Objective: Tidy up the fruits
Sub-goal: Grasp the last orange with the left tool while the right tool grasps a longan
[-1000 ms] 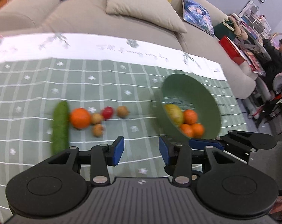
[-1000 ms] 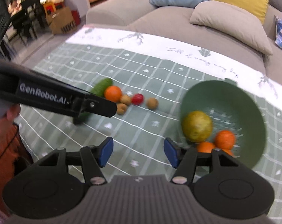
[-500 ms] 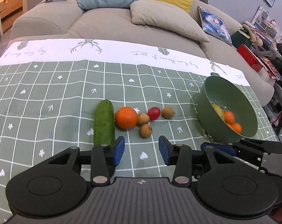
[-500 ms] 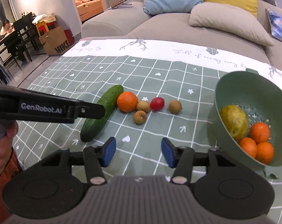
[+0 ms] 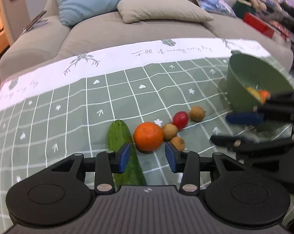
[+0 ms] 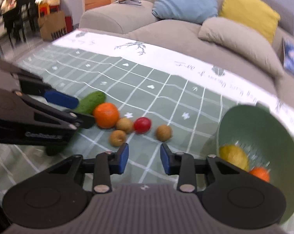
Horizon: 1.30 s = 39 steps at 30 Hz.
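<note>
- Left wrist view, nearest the lens: the left gripper (image 5: 148, 157) sits at lower centre with its jaws partly apart and nothing between the blue pads; compared with a second ago it has come down close over the loose fruit, the orange (image 5: 148, 136) now just beyond its tips.
- Right wrist view, lower centre: the right gripper (image 6: 144, 160) is closing its jaws on empty air, only the checked tablecloth (image 6: 166, 89) showing between them. A moment earlier they stood wider.
- Just past the left pads lies the cucumber (image 5: 119, 136), running under the left finger, touching or nearly touching the orange.
- Beyond that, mid-frame, three small brown fruits (image 5: 170, 131) and a red fruit (image 5: 180, 119) cluster to the right of the orange, all on the cloth, not yet sorted.
- At the right edge, the green bowl (image 5: 242, 81) stands tipped toward the cluster, already holding a yellow fruit (image 6: 233, 157) and at least one orange one.
- Farthest back, a sofa (image 5: 147, 31) with cushions fills the top.
- Judging by the descent, the left claw seems set on the orange as the next piece for the bowl.
</note>
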Available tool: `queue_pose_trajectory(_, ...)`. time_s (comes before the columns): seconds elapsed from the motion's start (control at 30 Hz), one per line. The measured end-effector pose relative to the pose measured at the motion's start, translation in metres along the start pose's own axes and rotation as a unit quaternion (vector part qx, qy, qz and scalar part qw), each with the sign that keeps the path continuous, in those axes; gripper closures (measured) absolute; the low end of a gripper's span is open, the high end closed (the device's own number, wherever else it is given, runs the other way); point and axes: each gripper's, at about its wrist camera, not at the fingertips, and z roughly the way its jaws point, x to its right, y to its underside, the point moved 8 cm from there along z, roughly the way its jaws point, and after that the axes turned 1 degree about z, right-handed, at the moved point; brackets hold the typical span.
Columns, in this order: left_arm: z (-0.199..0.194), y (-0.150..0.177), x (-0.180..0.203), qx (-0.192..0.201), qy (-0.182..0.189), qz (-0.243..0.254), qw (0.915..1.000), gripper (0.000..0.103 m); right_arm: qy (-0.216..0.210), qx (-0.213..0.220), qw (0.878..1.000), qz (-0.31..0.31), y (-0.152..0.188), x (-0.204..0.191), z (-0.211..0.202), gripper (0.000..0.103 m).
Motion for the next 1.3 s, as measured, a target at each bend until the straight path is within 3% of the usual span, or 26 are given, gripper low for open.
queue_pose_trajectory(0.3,0.021,0.0,0.012,0.001,-0.015,0.109,0.9939,0.054,0.041,0.002,0.994,-0.098,-0.007,0.001,0.031,0.074)
queue_pose_trajectory(0.6,0.037,-0.002,0.024,0.0,-0.02,0.194,0.9809,0.054,0.046,-0.008,0.993,-0.111,-0.008,0.006,0.054,0.075)
queue_pose_trajectory(0.8,0.043,-0.004,0.023,-0.002,-0.026,0.2,0.9794,0.053,0.043,-0.011,0.993,-0.107,-0.006,0.007,0.06,0.076)
queue_pose_trajectory(0.97,0.045,-0.003,0.025,0.0,-0.031,0.205,0.9784,0.057,0.045,-0.014,0.993,-0.104,-0.004,0.009,0.064,0.083)
queue_pose_trajectory(1.3,0.035,-0.005,0.021,0.011,-0.037,0.152,0.9877,0.06,0.042,-0.006,0.994,-0.105,-0.004,0.006,0.055,0.085)
